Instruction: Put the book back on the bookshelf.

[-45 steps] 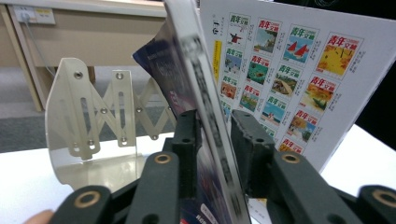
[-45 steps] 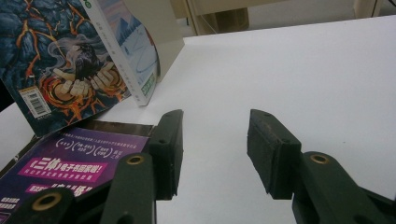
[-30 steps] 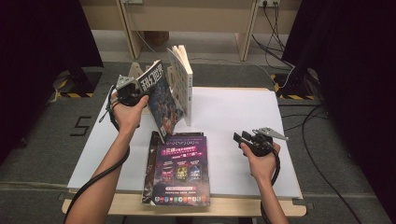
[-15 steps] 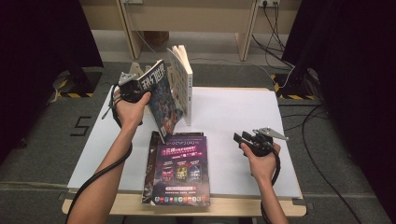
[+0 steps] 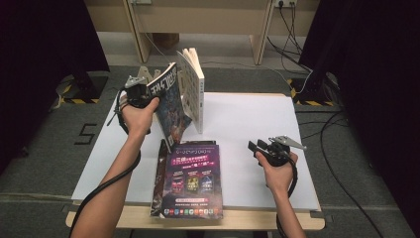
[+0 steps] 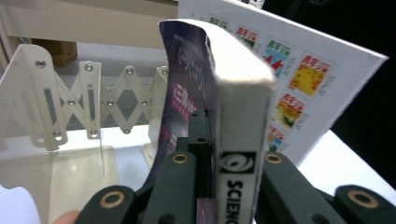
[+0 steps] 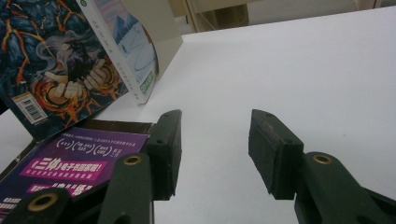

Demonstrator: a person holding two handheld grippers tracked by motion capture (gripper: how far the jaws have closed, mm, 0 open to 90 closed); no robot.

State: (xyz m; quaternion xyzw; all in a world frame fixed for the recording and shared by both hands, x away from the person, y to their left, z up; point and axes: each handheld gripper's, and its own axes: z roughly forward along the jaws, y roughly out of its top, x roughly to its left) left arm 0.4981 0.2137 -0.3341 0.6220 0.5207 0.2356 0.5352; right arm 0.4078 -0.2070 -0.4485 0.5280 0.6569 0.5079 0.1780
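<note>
While its jaws have just been closing, the left gripper [image 5: 148, 94] clamps a tilted dark-covered book [image 5: 171, 106]; right gripper [image 5: 258, 148] gapes empty above the table [image 5: 247, 119].

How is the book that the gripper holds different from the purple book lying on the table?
The held book stands tilted up, clamped in the left gripper; the purple book lies flat and untouched. The held book's cover shows dark blue and orange art; the purple book's shows purple with small pictures. Both are softcover books.
</note>
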